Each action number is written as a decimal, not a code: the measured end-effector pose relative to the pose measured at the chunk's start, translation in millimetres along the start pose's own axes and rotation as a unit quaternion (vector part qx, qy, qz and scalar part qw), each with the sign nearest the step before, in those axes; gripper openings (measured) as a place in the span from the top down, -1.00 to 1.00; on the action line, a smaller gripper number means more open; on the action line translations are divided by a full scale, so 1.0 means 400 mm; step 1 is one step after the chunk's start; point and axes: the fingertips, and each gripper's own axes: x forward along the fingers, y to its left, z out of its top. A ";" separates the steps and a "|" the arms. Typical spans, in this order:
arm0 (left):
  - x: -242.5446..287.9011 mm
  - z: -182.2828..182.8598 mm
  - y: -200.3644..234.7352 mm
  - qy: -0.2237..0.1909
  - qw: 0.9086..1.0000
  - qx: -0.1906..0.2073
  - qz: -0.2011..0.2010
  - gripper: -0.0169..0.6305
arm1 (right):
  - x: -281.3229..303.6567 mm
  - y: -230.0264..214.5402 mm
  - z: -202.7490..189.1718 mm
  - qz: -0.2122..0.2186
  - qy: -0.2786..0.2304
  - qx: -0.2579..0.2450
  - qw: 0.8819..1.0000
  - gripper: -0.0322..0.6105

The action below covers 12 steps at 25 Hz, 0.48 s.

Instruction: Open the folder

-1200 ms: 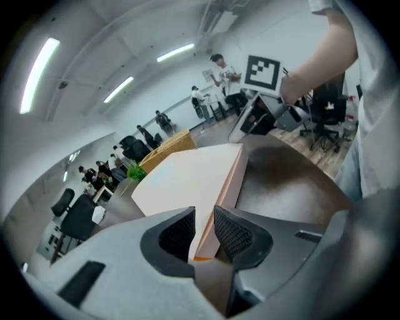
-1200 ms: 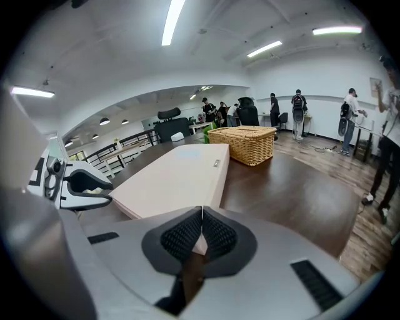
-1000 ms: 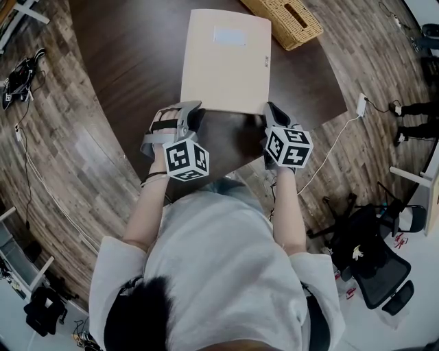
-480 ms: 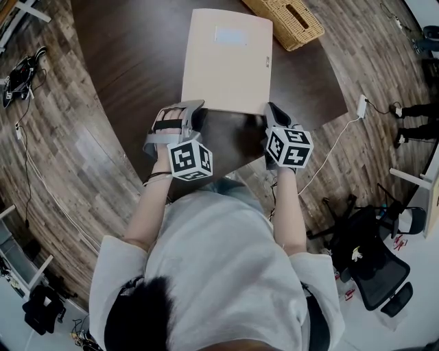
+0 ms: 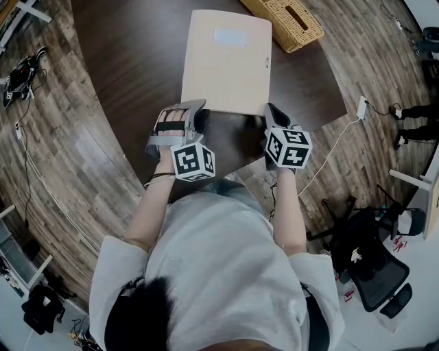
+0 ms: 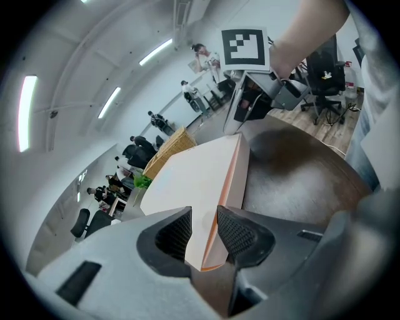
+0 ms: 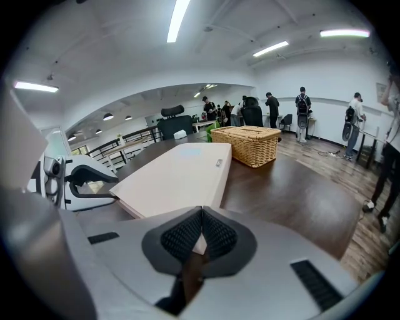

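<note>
- Room: we stand in a large open office. Wood-plank floor (image 5: 62, 137) spreads out to both sides of the grippers, a black office chair (image 5: 377, 267) sits behind and to the right of them, and people stand far ahead.
- Surface: a dark, bare table (image 5: 137, 68) runs forward from under both grippers. A wicker basket (image 5: 288, 20) rests on it well ahead and to the right, just beyond the far right corner of the folder.
- Task object: the pale folder (image 5: 226, 62) lies flat and closed directly ahead of the grippers. Its long axis points away from them and its near short edge spans the gap between them. One gripper sits at each near corner, so neither is nearer than the other.
- Left gripper (image 6: 204, 228): its jaws have just been opening. They now stand apart around the near left corner, which lies between the pads with a clear gap on at least one side.
- Right gripper (image 7: 201, 228): its jaws are pinched together on the near right corner, and a pale sliver of the folder shows between the pads.
- Detail: a small tab (image 7: 220, 162) sits near the right long edge. We judge that the cover swings from that side, so the lift would fall to the right gripper, up and over toward the left.
</note>
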 end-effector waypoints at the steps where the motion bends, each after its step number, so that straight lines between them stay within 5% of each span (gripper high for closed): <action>1: 0.002 0.005 -0.002 -0.002 1.000 0.002 0.000 0.63 | -0.001 0.000 0.000 0.001 0.000 -0.001 1.000 0.87; 12: 0.034 0.066 -0.019 -0.021 0.999 0.024 0.017 0.67 | 0.002 0.001 -0.002 0.011 0.006 -0.017 1.000 0.87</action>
